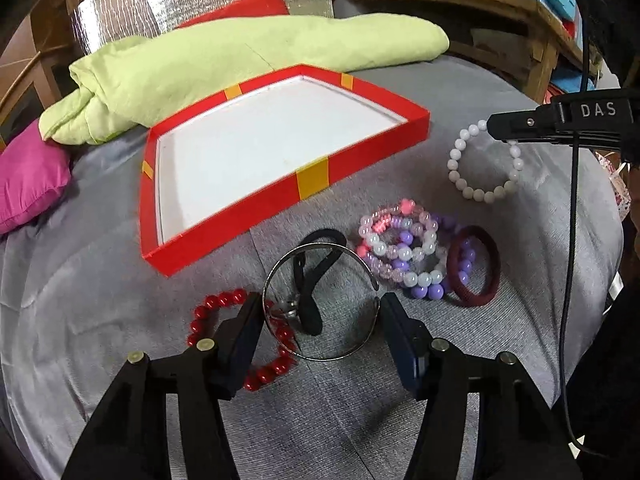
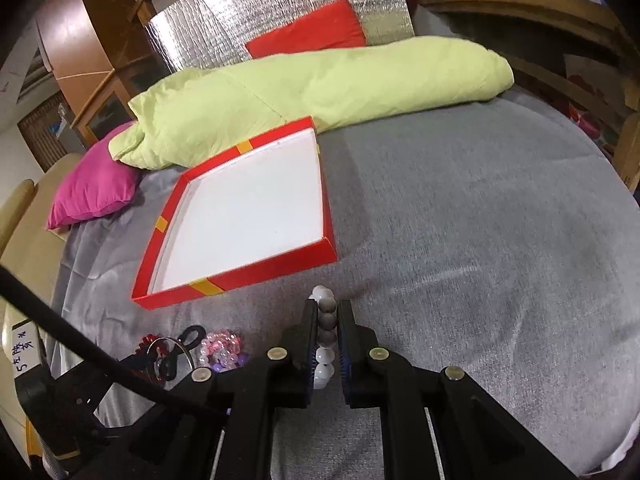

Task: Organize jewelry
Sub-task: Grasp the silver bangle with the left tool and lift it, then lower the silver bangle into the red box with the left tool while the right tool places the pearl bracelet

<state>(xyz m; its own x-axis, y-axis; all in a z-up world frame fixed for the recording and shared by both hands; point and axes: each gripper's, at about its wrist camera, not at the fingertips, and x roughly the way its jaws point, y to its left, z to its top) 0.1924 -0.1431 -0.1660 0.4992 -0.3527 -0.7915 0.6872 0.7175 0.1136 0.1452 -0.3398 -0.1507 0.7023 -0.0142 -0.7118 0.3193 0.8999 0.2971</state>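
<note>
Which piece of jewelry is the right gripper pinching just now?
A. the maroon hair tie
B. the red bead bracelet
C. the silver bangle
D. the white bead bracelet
D: the right gripper is shut on the white bead bracelet, its beads lined up between the pads, while the other pieces lie on the grey cloth.

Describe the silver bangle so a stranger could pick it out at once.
Start at the red tray on the grey bedspread; in front of it lies a cluster of jewelry. The silver bangle is the thin, plain metal hoop with a gap, between the left gripper fingers, the only piece not beaded or fabric.
</note>
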